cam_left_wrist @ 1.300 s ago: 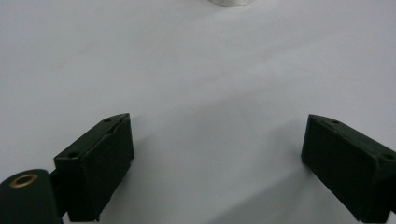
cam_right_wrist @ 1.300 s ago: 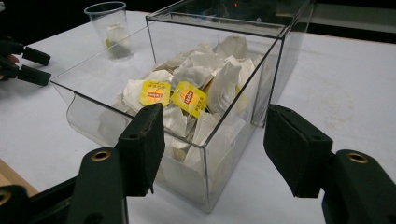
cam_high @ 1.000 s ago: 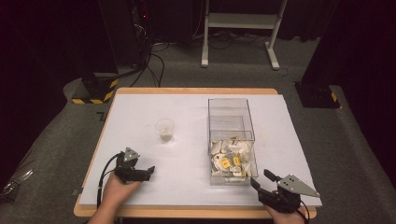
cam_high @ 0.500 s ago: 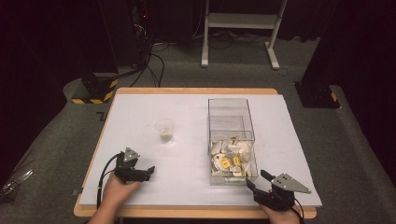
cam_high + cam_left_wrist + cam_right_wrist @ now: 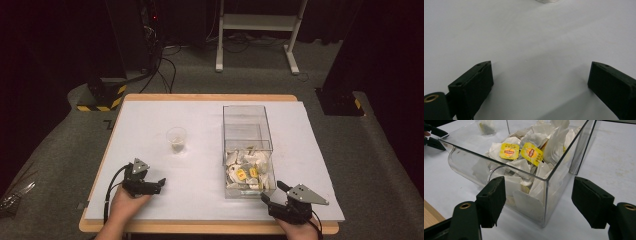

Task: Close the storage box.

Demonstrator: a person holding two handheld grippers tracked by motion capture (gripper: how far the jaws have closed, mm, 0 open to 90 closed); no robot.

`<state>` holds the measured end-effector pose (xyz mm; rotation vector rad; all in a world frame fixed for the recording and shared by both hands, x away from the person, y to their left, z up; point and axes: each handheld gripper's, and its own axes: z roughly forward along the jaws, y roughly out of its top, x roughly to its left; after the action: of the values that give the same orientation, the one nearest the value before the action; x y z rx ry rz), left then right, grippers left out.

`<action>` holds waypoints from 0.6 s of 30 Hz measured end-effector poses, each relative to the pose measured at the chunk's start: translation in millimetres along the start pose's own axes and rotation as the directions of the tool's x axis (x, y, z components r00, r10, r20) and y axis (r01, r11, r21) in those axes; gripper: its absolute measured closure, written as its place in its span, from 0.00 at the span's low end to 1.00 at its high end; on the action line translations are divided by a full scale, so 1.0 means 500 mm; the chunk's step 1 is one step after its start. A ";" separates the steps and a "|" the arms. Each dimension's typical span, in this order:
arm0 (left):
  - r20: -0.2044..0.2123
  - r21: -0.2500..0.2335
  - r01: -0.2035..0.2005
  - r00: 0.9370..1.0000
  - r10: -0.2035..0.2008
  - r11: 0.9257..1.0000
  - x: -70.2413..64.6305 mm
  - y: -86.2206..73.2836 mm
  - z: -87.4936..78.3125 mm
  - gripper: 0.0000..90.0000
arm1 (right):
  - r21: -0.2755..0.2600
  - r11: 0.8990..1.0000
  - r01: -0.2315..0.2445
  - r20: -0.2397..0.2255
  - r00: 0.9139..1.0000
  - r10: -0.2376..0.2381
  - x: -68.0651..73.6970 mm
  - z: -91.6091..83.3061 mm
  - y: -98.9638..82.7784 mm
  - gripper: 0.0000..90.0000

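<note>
Tea bags (image 5: 524, 152) in clear box (image 5: 248, 131), just ahead of right gripper (image 5: 539, 200), jaws apart, just been opening, nothing between.

Black claws (image 5: 272, 193), grey triangular plates, trailing cables.

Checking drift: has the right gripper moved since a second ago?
Yes. The right gripper has edged left, toward the clear box's near corner; its jaws have just been opening, nothing between them.

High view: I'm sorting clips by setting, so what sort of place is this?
Probably a lab or recording studio: black curtains, cables on grey carpet, a white-covered table with a clear tea-bag box.
</note>
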<state>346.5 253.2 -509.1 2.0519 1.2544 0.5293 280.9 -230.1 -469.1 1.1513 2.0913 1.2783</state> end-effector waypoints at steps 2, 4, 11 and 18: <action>-0.001 -0.002 0.000 1.000 0.000 1.000 0.000 -0.001 -0.001 0.08 | -0.003 1.000 0.001 0.001 1.000 -0.001 0.000 0.000 0.001 0.31; 0.000 -0.002 0.002 1.000 -0.002 1.000 0.000 -0.001 -0.001 0.08 | -0.003 1.000 -0.006 0.000 1.000 0.006 0.000 0.001 0.002 0.30; 0.000 -0.002 0.002 1.000 -0.002 1.000 0.000 -0.002 -0.002 0.08 | -0.010 1.000 -0.008 0.009 1.000 0.009 0.001 0.005 0.003 0.29; -0.006 -0.010 0.005 1.000 -0.005 1.000 -0.001 -0.004 -0.002 0.09 | -0.007 1.000 -0.007 0.009 1.000 0.007 0.004 0.012 0.008 0.29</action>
<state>344.5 253.7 -509.6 2.0394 1.2576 0.5383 285.6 -224.6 -468.3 1.1606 2.0763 1.2803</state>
